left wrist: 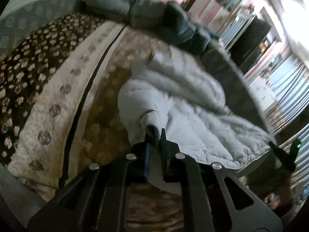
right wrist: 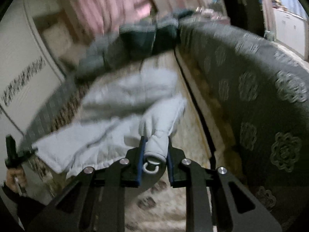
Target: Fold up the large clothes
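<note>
Left gripper (left wrist: pixel 155 133): jaws drawn close together, a narrow gap only; a cuffed sleeve end of the jacket is pinched between the tips.
Left fingers (left wrist: pixel 164 135): dark, with a blue pad on the inner face of one; both touch the cuff fabric.
Right gripper (right wrist: pixel 155 145): jaws part-way open, closed onto the other sleeve cuff, which fills the gap between them.
Right fingers (right wrist: pixel 142 145): blue-lined inner faces press the rolled cuff from both sides; a white cord loop (right wrist: pixel 151 167) hangs just under the cuff, between the finger bases.
Jacket (left wrist: pixel 193 104): pale grey-white, quilted and puffy, with stitched channels and a gathered hem; spread out with folds, both sleeves drawn toward the grippers. Also seen from the right wrist (right wrist: pixel 123 96), somewhat blurred.
Jacket location: lying on a floral cover (left wrist: pixel 48 100), cream with grey rosettes, dark brown with pale flowers to the left.
Beyond the jacket: a dark teal-grey padded garment (left wrist: pixel 139 9) bunched at the far edge of the cover.
Right-wrist surroundings: grey patterned upholstery (right wrist: pixel 260 96) beside the cover, a dark seam between them; pink striped fabric (right wrist: pixel 108 2) further back.
Image quality: motion blur in both views; fine detail of the stitching cannot be told.
</note>
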Demonstrator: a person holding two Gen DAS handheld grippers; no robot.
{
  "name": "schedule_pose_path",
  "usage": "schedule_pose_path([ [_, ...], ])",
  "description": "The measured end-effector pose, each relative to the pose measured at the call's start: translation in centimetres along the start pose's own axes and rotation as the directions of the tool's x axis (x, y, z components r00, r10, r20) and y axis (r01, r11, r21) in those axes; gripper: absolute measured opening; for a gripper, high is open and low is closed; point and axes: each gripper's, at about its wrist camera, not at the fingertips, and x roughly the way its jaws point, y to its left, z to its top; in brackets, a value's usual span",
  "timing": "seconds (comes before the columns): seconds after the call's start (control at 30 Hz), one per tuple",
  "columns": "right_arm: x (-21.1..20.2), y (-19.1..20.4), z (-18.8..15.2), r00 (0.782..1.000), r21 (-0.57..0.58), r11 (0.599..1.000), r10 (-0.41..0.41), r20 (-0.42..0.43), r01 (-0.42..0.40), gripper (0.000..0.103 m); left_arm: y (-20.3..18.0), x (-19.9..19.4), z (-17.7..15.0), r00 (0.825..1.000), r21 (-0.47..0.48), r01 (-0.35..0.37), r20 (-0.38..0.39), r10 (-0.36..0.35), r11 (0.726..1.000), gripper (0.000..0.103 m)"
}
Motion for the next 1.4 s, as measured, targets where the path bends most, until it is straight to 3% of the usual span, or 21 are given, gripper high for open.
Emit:
schedule_pose_path([
  [0.13, -3.6, -0.3, 1.0, 0.992, 0.032, 0.999, 0.029, 0.125, -0.033, 0.019, -0.3, -3.6, 1.2, 0.993, -0.041, 0.099, 0.066, -0.096, 0.994, 0.007],
  [0.27, -4.6, -0.4, 1.5, 0.984, 0.036, 0.999, 0.011, 0.178, -0.017, 0.019, -1.1, -4.4, 0.3, 0.989, -0.035, 0.141, 0.055, -0.139, 0.989, 0.007],
  [0.4, -4.5, -1.0, 1.8, 0.98, 0.064, 0.998, 0.015, 0.201, -0.028, 0.019, -1.2, -4.1, 1.0, 0.982, -0.051, 0.169, 0.091, -0.164, 0.984, 0.007],
  [0.67, -3.1, 0.9, 2.4, 0.98, 0.049, 0.998, 0.034, 0.196, -0.045, 0.019, -0.1, -0.4, 3.2, 0.988, -0.073, 0.096, 0.128, -0.086, 0.993, 0.006],
  [0.87, -5.3, 2.1, 2.1, 0.972, -0.009, 1.0, 0.006, 0.234, -0.004, 0.019, -1.8, -3.1, 3.1, 0.986, -0.017, 0.054, 0.161, -0.051, 0.998, 0.005],
  [0.93, -6.5, 2.4, 1.7, 0.967, -0.021, 1.0, -0.003, 0.254, 0.009, 0.019, -2.0, -5.7, 2.7, 0.975, 0.013, 0.024, 0.219, -0.026, 1.0, 0.0],
  [1.0, -8.0, 2.8, 1.4, 0.96, -0.03, 0.999, -0.011, 0.28, 0.02, 0.019, -1.1, -10.1, 2.3, 0.948, 0.011, -0.015, 0.32, 0.011, 1.0, 0.0],
  [1.07, -9.2, 2.9, 1.1, 0.954, -0.03, 1.0, 0.007, 0.3, 0.002, 0.017, -0.2, -12.7, 2.8, 0.937, 0.001, -0.008, 0.35, 0.007, 1.0, 0.0],
  [1.1, -10.3, 3.0, 1.1, 0.943, -0.022, 1.0, 0.001, 0.334, 0.007, 0.0, 0.2, -13.6, 2.9, 0.937, 0.001, -0.024, 0.347, 0.022, 1.0, 0.0],
  [1.17, -11.9, 2.2, 1.2, 0.928, 0.002, 1.0, 0.007, 0.373, -0.008, 0.0, 0.6, -13.7, 2.7, 0.944, 0.012, -0.071, 0.324, 0.063, 0.997, 0.0],
  [1.2, -11.9, 1.7, 1.2, 0.934, 0.016, 1.0, 0.014, 0.358, -0.021, 0.0, 1.0, -13.0, 2.3, 0.959, 0.008, -0.07, 0.277, 0.065, 0.997, 0.0],
  [1.27, -10.0, 0.1, 0.8, 0.963, 0.055, 0.998, 0.003, 0.271, -0.018, 0.0, 1.5, -11.2, 1.2, 0.977, -0.016, -0.063, 0.205, 0.065, 0.998, 0.0],
  [1.37, -6.5, -1.0, -0.2, 0.987, 0.032, 0.994, -0.112, 0.119, 0.109, 0.005, 0.9, -6.9, -1.3, 0.991, 0.008, -0.108, 0.08, 0.107, 0.994, 0.0],
  [1.4, -5.2, -1.3, -0.6, 0.989, 0.01, 0.991, -0.137, 0.05, 0.137, 0.02, 0.7, -4.9, -2.5, 0.991, 0.011, -0.132, 0.029, 0.132, 0.991, 0.0],
])
